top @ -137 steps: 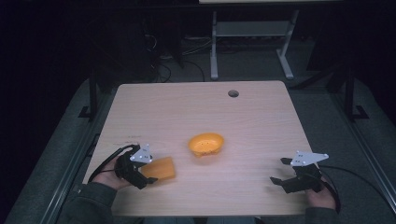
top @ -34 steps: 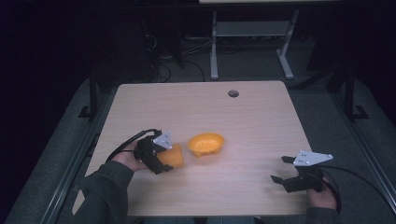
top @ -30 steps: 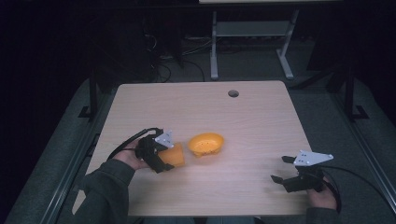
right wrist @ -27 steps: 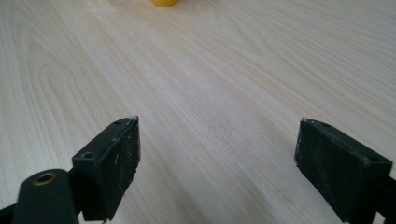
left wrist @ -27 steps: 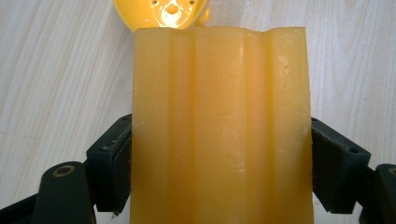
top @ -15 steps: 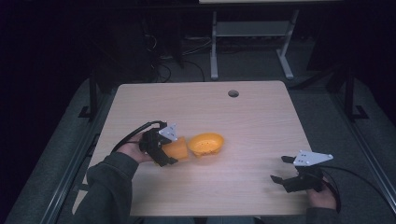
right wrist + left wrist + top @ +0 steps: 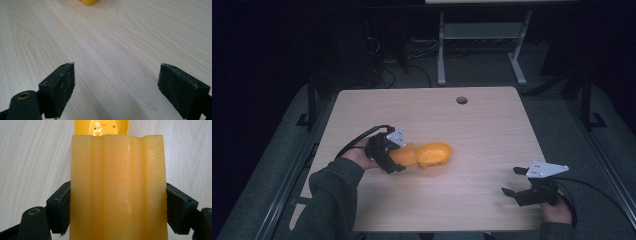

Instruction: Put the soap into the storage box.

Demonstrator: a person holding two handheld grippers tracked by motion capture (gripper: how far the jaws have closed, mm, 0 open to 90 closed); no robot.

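My left gripper [image 7: 399,159] is shut on a ridged orange block [image 7: 404,154], held just left of an orange bowl [image 7: 434,153] near the table's middle. In the left gripper view the orange block [image 7: 117,187] stands between both jaws, and the bowl [image 7: 101,127] with small holes in its bottom lies right beyond its far end. My right gripper [image 7: 517,181] rests open at the table's front right, nothing between its jaws. In the right gripper view its open gripper [image 7: 116,82] faces bare wood, with the bowl's edge [image 7: 90,2] far off at the top.
The wooden table [image 7: 492,130] has a round cable hole [image 7: 461,100] near its far edge. A white desk frame [image 7: 477,45] and cables stand on the floor behind. Dark floor surrounds the table.
My left gripper has carried the orange block up and to the right, from the front left until it meets the bowl's left side. The right gripper has stayed put.
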